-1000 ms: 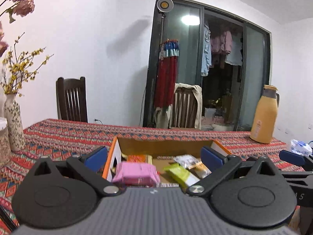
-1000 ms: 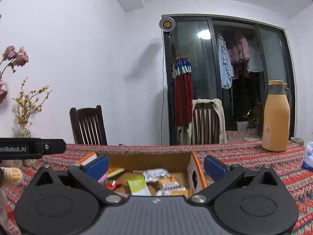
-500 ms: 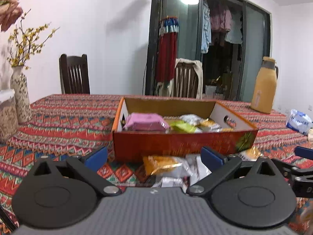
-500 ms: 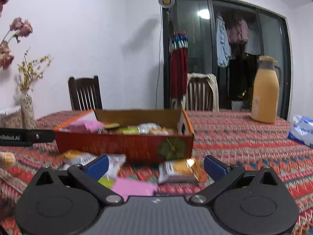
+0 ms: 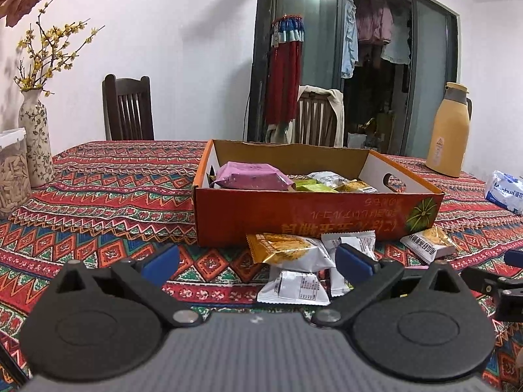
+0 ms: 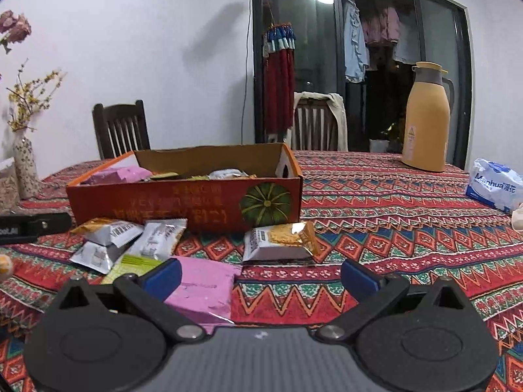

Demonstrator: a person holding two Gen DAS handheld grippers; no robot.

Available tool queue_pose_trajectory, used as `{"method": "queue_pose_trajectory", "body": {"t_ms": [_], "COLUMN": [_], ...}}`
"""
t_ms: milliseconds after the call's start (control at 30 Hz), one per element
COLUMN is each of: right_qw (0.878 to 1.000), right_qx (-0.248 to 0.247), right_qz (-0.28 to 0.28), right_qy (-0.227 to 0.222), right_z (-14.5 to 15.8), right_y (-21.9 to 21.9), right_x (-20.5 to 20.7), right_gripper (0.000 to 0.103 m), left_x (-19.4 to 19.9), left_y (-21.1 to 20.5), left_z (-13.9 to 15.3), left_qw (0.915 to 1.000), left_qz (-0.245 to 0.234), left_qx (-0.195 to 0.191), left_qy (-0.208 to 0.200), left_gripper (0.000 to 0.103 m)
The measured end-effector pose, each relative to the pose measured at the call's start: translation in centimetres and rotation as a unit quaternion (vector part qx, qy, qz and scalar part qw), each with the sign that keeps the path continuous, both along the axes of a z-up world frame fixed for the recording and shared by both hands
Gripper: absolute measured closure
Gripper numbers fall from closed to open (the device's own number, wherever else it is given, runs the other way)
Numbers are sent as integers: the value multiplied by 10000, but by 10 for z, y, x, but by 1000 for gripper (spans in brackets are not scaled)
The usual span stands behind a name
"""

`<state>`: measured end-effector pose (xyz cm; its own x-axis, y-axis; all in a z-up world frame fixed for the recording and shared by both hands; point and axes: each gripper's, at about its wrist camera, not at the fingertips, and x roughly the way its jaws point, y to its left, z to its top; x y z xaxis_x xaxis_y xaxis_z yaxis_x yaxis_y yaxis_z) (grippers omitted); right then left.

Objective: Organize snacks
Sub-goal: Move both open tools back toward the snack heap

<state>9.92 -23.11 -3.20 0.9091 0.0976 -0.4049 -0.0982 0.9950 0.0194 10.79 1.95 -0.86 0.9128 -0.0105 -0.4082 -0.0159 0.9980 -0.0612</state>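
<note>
An orange cardboard box (image 5: 313,219) (image 6: 183,205) with a pumpkin print stands on the patterned tablecloth and holds a pink packet (image 5: 250,175) and several other snacks. Loose snacks lie in front of it: a gold-and-white packet (image 5: 287,248), white packets (image 5: 294,289) (image 6: 157,238), another gold packet (image 6: 281,240), a large pink packet (image 6: 202,290) and a green one (image 6: 134,263). My left gripper (image 5: 258,263) is open and empty, low over the cloth before the loose packets. My right gripper (image 6: 261,272) is open and empty, with the pink packet by its left finger.
A yellow thermos (image 5: 447,130) (image 6: 425,117) and a white-blue tissue pack (image 6: 495,187) stand at the right. A flowered vase (image 5: 36,140) and a clear jar (image 5: 11,173) stand at the left. Wooden chairs (image 5: 127,107) are behind the table (image 5: 114,179).
Both grippers have pulled back from over the box and dropped low toward the table. The loose snacks in front of the box have come into view. Both stay open.
</note>
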Motion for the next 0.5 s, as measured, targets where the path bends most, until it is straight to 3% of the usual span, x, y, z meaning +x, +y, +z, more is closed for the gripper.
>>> {"method": "queue_pose_trajectory", "body": {"t_ms": [500], "right_qw": [9983], "right_qx": [-20], "right_qz": [409], "right_qy": [413], "right_z": [-1], "right_y": [13], "right_x": [14], "right_gripper": [0], "left_x": [2], "left_y": [3], "left_z": [-2], "left_qw": [9999], "left_qz": [12], "left_qx": [-122], "left_qy": [33], "left_gripper": [0]}}
